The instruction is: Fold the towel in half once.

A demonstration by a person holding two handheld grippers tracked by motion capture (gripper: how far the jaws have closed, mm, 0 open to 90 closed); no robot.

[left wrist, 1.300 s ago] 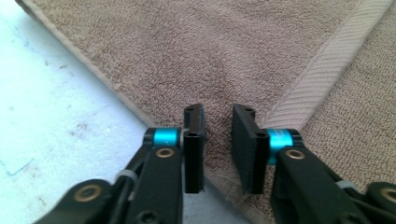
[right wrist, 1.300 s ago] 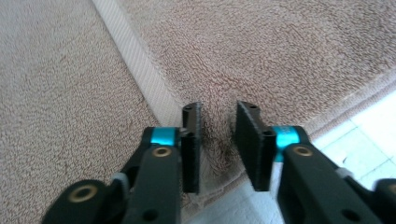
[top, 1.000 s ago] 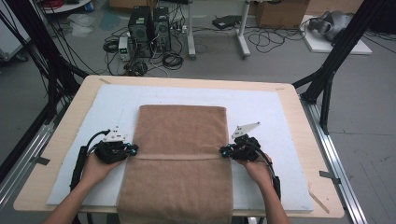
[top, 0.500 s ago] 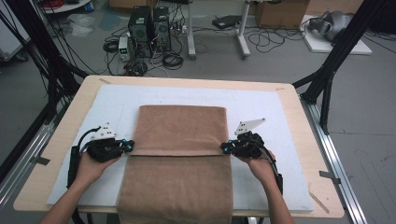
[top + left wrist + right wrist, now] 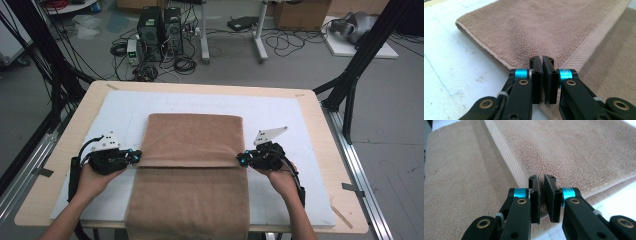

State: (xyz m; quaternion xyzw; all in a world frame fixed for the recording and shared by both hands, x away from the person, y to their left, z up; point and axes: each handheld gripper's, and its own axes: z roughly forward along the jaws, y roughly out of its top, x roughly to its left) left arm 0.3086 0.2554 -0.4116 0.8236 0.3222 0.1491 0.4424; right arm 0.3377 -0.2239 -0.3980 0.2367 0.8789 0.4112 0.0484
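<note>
A brown towel (image 5: 192,140) lies on a white mat (image 5: 125,105), its far half folded toward me so the hem band (image 5: 506,160) crosses the middle. My left gripper (image 5: 137,156) sits at the left end of that hem. Its jaws are shut at the flap's corner (image 5: 542,60), and I see no fabric between the pads. At the right end of the hem my right gripper (image 5: 240,159) is shut on the towel's corner (image 5: 542,178), with brown pile showing between its pads. The towel's near end (image 5: 187,210) hangs over the table's front edge.
The mat lies on a wooden table (image 5: 200,87) with metal rails (image 5: 360,175) along its sides. Black frame legs (image 5: 350,85) stand at both far corners. Computer towers (image 5: 160,25) and cables are on the floor beyond.
My left gripper has slid slightly left along the mat. My right gripper has barely shifted. The towel's fold looks the same.
</note>
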